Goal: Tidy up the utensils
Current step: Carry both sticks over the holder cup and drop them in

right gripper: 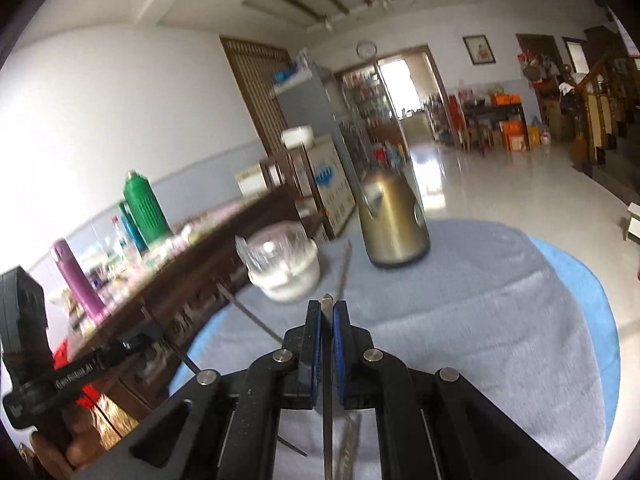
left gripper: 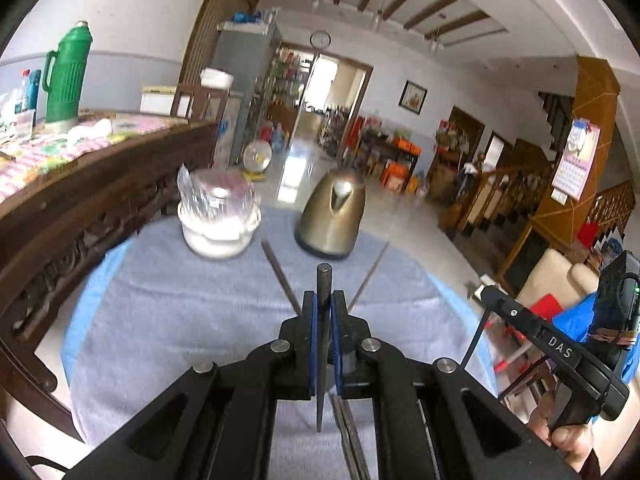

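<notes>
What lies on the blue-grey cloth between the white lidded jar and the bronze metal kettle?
In the left wrist view, a dark thin chopstick runs up into the gap between white lidded jar and bronze metal kettle; otherwise bare blue-grey cloth.

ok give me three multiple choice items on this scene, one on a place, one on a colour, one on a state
1. Where does the kettle stand?
A. on the grey cloth
B. on the floor
C. on the wooden sideboard

2. What colour is the tall thermos?
A. red
B. green
C. white

3. How is the left gripper?
A. wide open
B. out of view
C. shut on a chopstick

A: its base rests on the cloth.
B: its body is green.
C: the jaws pinch the dark stick.
</notes>
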The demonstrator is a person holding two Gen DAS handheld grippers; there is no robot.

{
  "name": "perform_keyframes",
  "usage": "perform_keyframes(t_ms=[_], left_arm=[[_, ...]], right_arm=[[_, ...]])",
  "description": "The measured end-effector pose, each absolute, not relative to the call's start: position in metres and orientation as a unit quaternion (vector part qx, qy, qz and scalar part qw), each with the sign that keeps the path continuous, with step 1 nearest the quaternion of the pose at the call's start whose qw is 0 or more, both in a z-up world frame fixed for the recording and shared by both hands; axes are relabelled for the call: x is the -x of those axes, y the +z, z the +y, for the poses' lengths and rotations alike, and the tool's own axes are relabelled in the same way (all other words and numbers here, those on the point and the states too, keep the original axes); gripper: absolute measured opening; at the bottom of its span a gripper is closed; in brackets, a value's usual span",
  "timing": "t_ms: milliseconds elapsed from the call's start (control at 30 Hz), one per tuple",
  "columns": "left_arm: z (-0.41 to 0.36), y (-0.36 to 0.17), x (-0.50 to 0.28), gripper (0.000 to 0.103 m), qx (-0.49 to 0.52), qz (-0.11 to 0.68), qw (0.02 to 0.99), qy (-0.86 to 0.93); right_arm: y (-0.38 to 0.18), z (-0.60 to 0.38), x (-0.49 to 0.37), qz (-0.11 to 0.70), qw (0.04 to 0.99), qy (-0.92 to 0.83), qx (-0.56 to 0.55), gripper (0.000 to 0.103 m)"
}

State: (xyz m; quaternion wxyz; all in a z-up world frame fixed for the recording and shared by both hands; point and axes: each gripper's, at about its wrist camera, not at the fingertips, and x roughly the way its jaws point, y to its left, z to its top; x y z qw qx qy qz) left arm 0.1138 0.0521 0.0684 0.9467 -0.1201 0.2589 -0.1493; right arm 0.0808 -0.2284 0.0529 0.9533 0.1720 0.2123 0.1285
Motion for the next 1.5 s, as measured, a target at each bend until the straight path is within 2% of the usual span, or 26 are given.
perform_keyframes(t_ms=[300, 567, 833, 1167, 1233, 1300, 1333, 1433, 1467, 1500], left_arm=[[0.059, 0.119, -0.125, 0.007, 0.131, 0.189, 0.964, -0.135], [0.053, 0.12, -0.148, 0.007, 0.148, 0.16, 0.97, -0.104], [0.045, 0.067, -0.173, 0.007, 0.146, 0.226, 0.959, -0.091], [0.05, 0.05, -0.156, 0.008, 0.136, 0.254, 0.952, -0.104], [0.05, 0.048, -0.148, 0.013, 0.124, 0.258, 0.952, -0.106], [0.051, 0.046, -0.14, 0.032, 0.119, 0.259, 0.953, -0.106], [0.052, 0.045, -0.133, 0.036, 0.115, 0.258, 0.954, -0.103], [0.054, 0.041, -0.121, 0.042, 0.107, 0.257, 0.955, -0.102], [0.055, 0.039, -0.119, 0.044, 0.103, 0.258, 0.955, -0.1], [0.054, 0.036, -0.115, 0.049, 0.098, 0.261, 0.955, -0.098]], right_arm=[[0.106, -0.211, -0.095, 0.098, 0.97, 0.109, -0.192, 0.006], [0.1, -0.184, -0.119, 0.029, 0.983, 0.051, -0.176, 0.006], [0.061, -0.164, -0.149, 0.102, 0.984, 0.052, -0.139, 0.006], [0.043, -0.181, -0.132, 0.164, 0.965, 0.1, -0.18, 0.01], [0.039, -0.188, -0.122, 0.171, 0.96, 0.106, -0.196, 0.015], [0.038, -0.194, -0.112, 0.169, 0.957, 0.111, -0.207, 0.026], [0.038, -0.196, -0.105, 0.165, 0.957, 0.11, -0.211, 0.028], [0.037, -0.207, -0.085, 0.153, 0.956, 0.11, -0.226, 0.041], [0.035, -0.211, -0.08, 0.149, 0.956, 0.108, -0.23, 0.052], [0.034, -0.216, -0.072, 0.142, 0.956, 0.105, -0.236, 0.059]])
